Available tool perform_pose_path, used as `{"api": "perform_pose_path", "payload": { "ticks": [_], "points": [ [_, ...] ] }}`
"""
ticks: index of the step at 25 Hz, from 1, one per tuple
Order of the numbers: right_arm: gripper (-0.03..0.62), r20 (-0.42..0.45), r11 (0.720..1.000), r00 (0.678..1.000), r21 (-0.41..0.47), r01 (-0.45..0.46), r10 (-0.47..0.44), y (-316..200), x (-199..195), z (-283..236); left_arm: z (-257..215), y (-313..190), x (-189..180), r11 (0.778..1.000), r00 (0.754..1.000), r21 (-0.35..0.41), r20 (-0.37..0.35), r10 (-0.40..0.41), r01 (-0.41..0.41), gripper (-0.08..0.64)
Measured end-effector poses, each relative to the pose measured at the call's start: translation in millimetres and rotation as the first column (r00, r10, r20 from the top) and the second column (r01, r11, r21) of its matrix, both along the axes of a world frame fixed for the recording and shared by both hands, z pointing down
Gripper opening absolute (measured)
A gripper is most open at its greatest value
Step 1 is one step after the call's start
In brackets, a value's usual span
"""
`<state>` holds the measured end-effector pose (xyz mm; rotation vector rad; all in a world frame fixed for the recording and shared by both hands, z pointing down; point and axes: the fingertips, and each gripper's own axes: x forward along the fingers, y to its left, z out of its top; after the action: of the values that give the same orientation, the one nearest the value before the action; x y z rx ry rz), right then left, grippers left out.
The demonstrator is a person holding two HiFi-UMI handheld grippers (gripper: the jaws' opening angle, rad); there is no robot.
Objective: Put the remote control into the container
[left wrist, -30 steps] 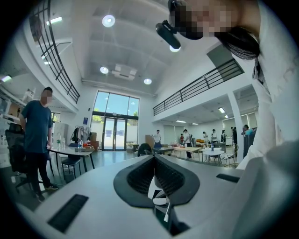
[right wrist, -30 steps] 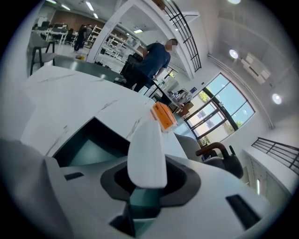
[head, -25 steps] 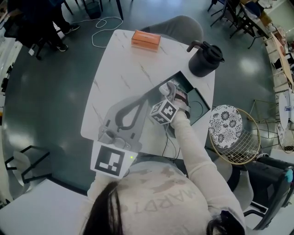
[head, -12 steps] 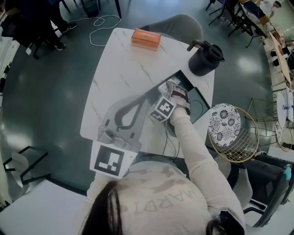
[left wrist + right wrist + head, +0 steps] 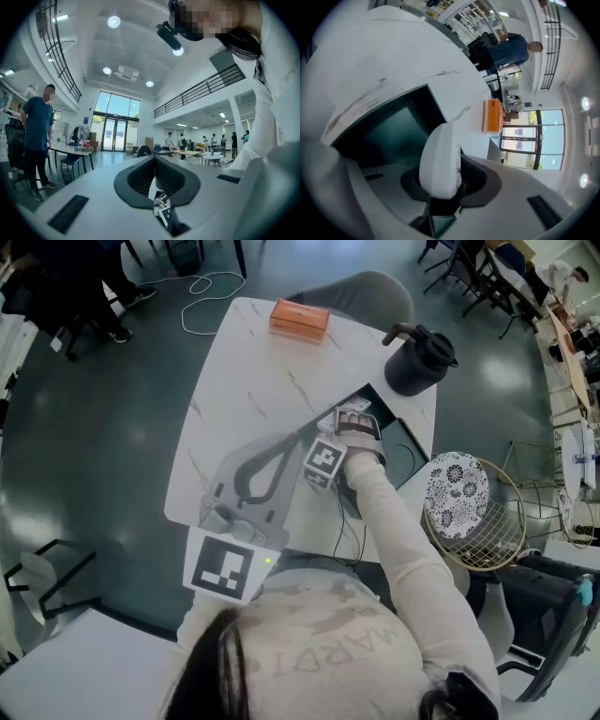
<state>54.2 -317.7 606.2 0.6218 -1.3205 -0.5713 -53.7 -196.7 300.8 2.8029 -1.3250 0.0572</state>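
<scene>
The white remote control (image 5: 439,157) is clamped between the jaws of my right gripper (image 5: 446,164) and sticks out forward. It hangs over the dark green container (image 5: 389,129), tilted toward the near edge. In the head view my right gripper (image 5: 349,424) is over the container (image 5: 408,454) at the table's right side, with its marker cube toward me. My left gripper (image 5: 298,436) lies low over the table's near left. Its jaw tips meet with nothing between them. The left gripper view looks out into the hall, where the left gripper (image 5: 154,158) touches nothing.
An orange box (image 5: 299,318) lies at the table's far edge, and a black kettle (image 5: 419,360) stands at the far right corner, just beyond the container. A round wire chair with a patterned cushion (image 5: 459,495) stands right of the table. A person (image 5: 36,126) stands nearby.
My right gripper has moved a little away from me and leftward with the remote, further over the container. The left gripper has stayed put.
</scene>
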Motion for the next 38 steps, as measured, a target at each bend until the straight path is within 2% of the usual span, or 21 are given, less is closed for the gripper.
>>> {"api": "perform_pose_path", "payload": {
  "ticks": [7,12,18,22,27,33,38],
  "points": [
    [0.112,-0.166,0.997,0.984,-0.064,0.051,-0.061,1,-1,11,1,1,-8,1.0,1.0,-0.002,0.0,-0.008,0.008,0.012],
    [0.114,-0.285,0.985,0.949,-0.142,0.098,-0.135,4,-2,23,4,3,-13,1.0,1.0,-0.008,0.003,-0.017,0.017,0.012],
    [0.114,-0.316,0.97,0.934,-0.223,0.095,-0.165,9,-2,32,6,1,-20,0.999,0.999,-0.013,-0.003,-0.033,0.032,0.012],
    [0.114,-0.291,0.963,0.941,-0.254,0.096,-0.171,12,-3,36,7,-1,-20,0.999,0.999,-0.022,-0.004,-0.035,0.034,0.012],
    [0.118,-0.203,0.953,0.965,-0.286,0.103,-0.165,16,-7,38,7,-2,-18,0.999,0.999,-0.021,-0.005,-0.032,0.032,0.012],
    [0.121,-0.137,0.951,0.976,-0.282,0.126,-0.17,18,-8,37,6,-1,-13,1.0,1.0,-0.02,-0.001,-0.022,0.022,0.012],
    [0.126,-0.057,0.959,0.99,-0.26,0.111,-0.13,16,-8,33,6,-2,-10,1.0,1.0,-0.018,0.004,-0.014,0.014,0.012]
  ]
}}
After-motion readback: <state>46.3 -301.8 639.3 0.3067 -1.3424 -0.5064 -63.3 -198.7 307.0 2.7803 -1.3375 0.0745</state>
